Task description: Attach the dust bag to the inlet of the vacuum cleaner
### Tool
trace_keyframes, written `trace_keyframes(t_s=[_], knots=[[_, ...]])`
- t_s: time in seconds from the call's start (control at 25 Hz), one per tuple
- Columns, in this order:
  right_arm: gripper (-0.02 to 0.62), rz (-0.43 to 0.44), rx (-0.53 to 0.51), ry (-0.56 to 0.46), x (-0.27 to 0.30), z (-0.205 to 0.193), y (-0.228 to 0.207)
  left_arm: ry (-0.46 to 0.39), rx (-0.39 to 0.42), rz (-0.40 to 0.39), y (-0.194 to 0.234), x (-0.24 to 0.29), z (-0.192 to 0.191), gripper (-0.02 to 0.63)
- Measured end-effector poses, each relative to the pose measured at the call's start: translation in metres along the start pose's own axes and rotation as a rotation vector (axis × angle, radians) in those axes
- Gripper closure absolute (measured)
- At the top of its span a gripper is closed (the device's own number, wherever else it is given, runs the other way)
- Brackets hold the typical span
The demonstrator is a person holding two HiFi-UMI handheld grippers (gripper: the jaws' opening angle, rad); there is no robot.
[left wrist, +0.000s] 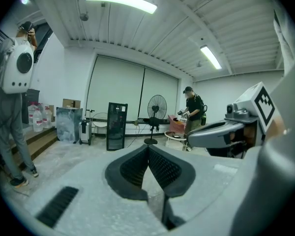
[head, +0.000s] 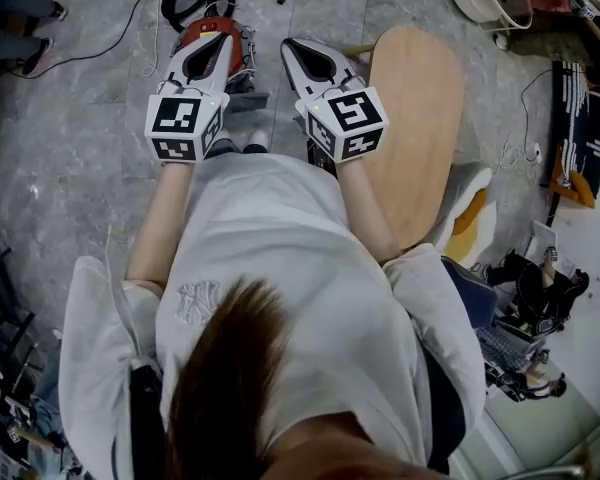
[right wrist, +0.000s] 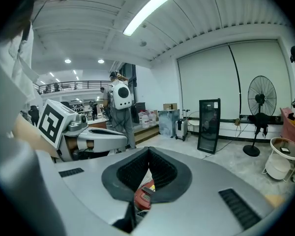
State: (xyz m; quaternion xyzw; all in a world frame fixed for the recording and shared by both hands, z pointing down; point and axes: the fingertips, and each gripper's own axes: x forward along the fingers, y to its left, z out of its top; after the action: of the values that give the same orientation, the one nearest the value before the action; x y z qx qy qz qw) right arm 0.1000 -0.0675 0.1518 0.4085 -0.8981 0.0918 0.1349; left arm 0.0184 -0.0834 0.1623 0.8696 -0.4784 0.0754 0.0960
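While left tongs (head: 218,40) and right tongs (head: 300,48) hover closed, empty, grey floor (head: 90,98) flanks the vacuum cleaner (head: 242,50).

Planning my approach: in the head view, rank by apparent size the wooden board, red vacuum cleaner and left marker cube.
Largest: wooden board.
Unranked: red vacuum cleaner and left marker cube; the left gripper covers much of the vacuum.
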Motion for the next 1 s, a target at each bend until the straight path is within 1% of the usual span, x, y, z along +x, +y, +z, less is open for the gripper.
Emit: trace_keyframes(t_s=[0.2,0.36,0.68,0.84,1.0], knots=[[0.594,0.014,-0.013,-0.014,-0.003,-0.002,-0.002,-0.008,-0.015,0.026,0.003,-0.004,-0.007,0.589],[0.594,0.017,0.000,-0.029,-0.005,-0.005,-0.004,-0.014,-0.015,0.042,0.002,-0.007,-0.010,0.589],[0.594,0.000,0.013,-0.062,-0.013,-0.013,-0.006,-0.076,0.085,0.049,-0.011,-0.014,-0.004,0.589],[0.594,-0.013,0.022,-0.069,-0.012,-0.013,-0.009,-0.100,0.112,0.048,-0.012,-0.017,0.001,0.589],[0.594,-0.030,0.037,-0.071,-0.014,-0.015,-0.017,-0.102,0.134,0.054,-0.016,-0.020,0.003,0.589]])
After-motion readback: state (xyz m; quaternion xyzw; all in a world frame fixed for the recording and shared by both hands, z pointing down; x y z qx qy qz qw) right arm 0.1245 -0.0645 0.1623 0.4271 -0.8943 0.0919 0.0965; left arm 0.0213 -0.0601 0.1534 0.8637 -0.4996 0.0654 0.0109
